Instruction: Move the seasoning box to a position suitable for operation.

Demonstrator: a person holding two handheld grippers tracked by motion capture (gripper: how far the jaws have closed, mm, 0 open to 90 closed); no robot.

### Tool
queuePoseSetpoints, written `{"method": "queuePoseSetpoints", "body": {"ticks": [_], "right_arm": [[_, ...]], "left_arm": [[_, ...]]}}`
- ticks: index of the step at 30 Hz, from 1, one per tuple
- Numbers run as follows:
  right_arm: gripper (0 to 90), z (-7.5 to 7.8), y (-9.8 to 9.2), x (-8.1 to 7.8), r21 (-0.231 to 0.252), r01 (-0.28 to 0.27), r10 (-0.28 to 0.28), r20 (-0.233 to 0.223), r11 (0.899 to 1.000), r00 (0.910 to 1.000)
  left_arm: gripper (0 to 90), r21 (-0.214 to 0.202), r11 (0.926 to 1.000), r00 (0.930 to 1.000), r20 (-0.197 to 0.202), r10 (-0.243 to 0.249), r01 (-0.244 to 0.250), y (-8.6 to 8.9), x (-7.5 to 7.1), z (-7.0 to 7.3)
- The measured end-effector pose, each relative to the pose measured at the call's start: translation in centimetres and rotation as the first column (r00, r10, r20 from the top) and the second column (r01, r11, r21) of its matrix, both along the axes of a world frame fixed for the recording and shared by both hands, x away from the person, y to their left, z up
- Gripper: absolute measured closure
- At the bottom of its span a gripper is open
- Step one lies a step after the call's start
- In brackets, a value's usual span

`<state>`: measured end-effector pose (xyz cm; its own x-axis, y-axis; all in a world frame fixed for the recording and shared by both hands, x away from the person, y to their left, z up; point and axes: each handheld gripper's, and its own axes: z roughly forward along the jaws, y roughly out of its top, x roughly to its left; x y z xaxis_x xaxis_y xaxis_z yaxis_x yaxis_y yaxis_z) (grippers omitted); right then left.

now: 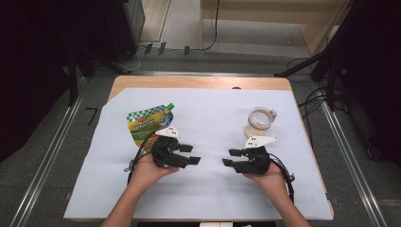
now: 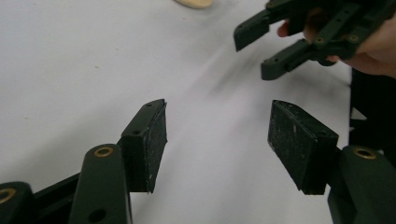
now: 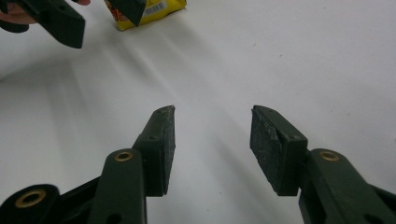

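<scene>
A green and yellow spouted pouch (image 1: 150, 122) lies flat on the white sheet (image 1: 213, 127), left of centre; its yellow corner (image 3: 154, 10) lies at the top of the right gripper view. A clear glass jar with a wooden lid (image 1: 260, 120) stands to the right. My left gripper (image 1: 190, 154) rests just in front of the pouch, open, with nothing between its pads (image 2: 219, 140). My right gripper (image 1: 231, 157) lies in front of the jar, also open and empty (image 3: 212, 140). The two grippers point at each other across a small gap.
The sheet covers a wooden table (image 1: 198, 82) whose far edge shows bare. Grey floor, metal rails and cables surround it. A dark stand (image 1: 331, 52) rises at the back right.
</scene>
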<state>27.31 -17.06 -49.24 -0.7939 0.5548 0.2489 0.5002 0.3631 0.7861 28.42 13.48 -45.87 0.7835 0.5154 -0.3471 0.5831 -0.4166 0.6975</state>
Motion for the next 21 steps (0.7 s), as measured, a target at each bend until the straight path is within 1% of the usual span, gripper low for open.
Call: {"method": "queuePoseSetpoints", "body": {"ticks": [1,2,3,6,7,8,9,10,12,14,16,18,19,20,21], "right_arm": [[50.8,-0.04,0.01,0.03,-0.004,-0.004,0.004,0.007,1.000,1.0000],[50.7,-0.08,0.03,0.06,-0.008,-0.007,0.007,0.012,1.000,0.9999],[50.8,-0.08,0.06,0.06,-0.007,-0.006,0.006,0.014,1.000,0.9999],[51.8,0.02,0.04,0.02,0.002,0.001,-0.001,0.022,1.000,0.9998],[51.9,0.20,0.00,-0.04,0.011,0.011,-0.012,0.050,1.000,0.9987],[51.9,0.32,0.01,-0.11,0.014,0.021,-0.022,0.067,1.000,0.9975],[52.9,0.43,0.04,-0.17,0.021,0.016,-0.018,0.077,1.000,0.9969],[52.8,0.48,0.13,-0.22,0.032,0.006,-0.009,0.080,0.999,0.9967],[51.8,0.53,0.22,-0.32,0.029,0.005,-0.007,0.082,1.000,0.9966],[51.3,0.52,0.36,-0.44,0.027,-0.002,0.000,0.061,1.000,0.9981],[50.5,0.55,0.48,-0.54,0.021,-0.007,0.006,0.046,1.000,0.9989],[50.4,0.59,0.40,-0.52,0.035,-0.016,0.015,0.034,0.999,0.9993],[50.6,0.61,0.34,-0.52,0.039,-0.017,0.016,0.040,0.999,0.9991],[50.2,0.66,0.27,-0.56,0.044,-0.018,0.016,0.045,0.999,0.9989],[49.4,0.74,0.19,-0.57,0.048,-0.027,0.024,0.046,0.998,0.9986]], "left_arm": [[38.3,-0.007,1.0000,0.9999,-0.010,0.002,-0.003,0.05,0.10,-0.03],[39.0,-0.007,1.0000,0.9999,-0.010,0.002,-0.003,0.05,0.10,-0.03],[40.5,-0.024,0.9997,0.9999,-0.013,-0.003,0.003,0.05,0.12,-0.05],[43.7,-0.017,0.9998,0.9999,-0.003,-0.013,0.013,0.00,0.06,-0.04],[45.1,-0.018,0.9996,0.9998,0.004,-0.020,0.020,-0.06,0.00,-0.04],[46.4,-0.018,0.9996,0.9998,0.004,-0.020,0.020,-0.06,0.00,-0.04],[47.3,-0.031,0.9992,0.9997,0.003,-0.024,0.024,-0.09,-0.02,-0.08],[48.3,-0.039,0.9989,0.9996,0.003,-0.027,0.027,-0.07,-0.02,-0.09],[50.8,-0.051,0.9981,0.9994,-0.004,-0.033,0.033,-0.05,-0.01,-0.06],[54.9,-0.055,0.9979,0.9994,-0.007,-0.033,0.033,-0.07,-0.01,-0.04],[54.3,-0.045,0.9984,0.9993,-0.012,-0.035,0.034,-0.13,0.05,-0.13],[51.7,-0.018,0.9990,0.9988,-0.027,-0.041,0.040,-0.27,0.08,-0.34],[49.4,0.002,0.9991,0.9987,-0.028,-0.042,0.042,-0.35,0.08,-0.40],[47.8,0.002,0.9991,0.9987,-0.028,-0.042,0.042,-0.35,0.08,-0.40],[47.1,0.006,0.9987,0.9985,-0.017,-0.051,0.051,-0.45,0.03,-0.48]]}}
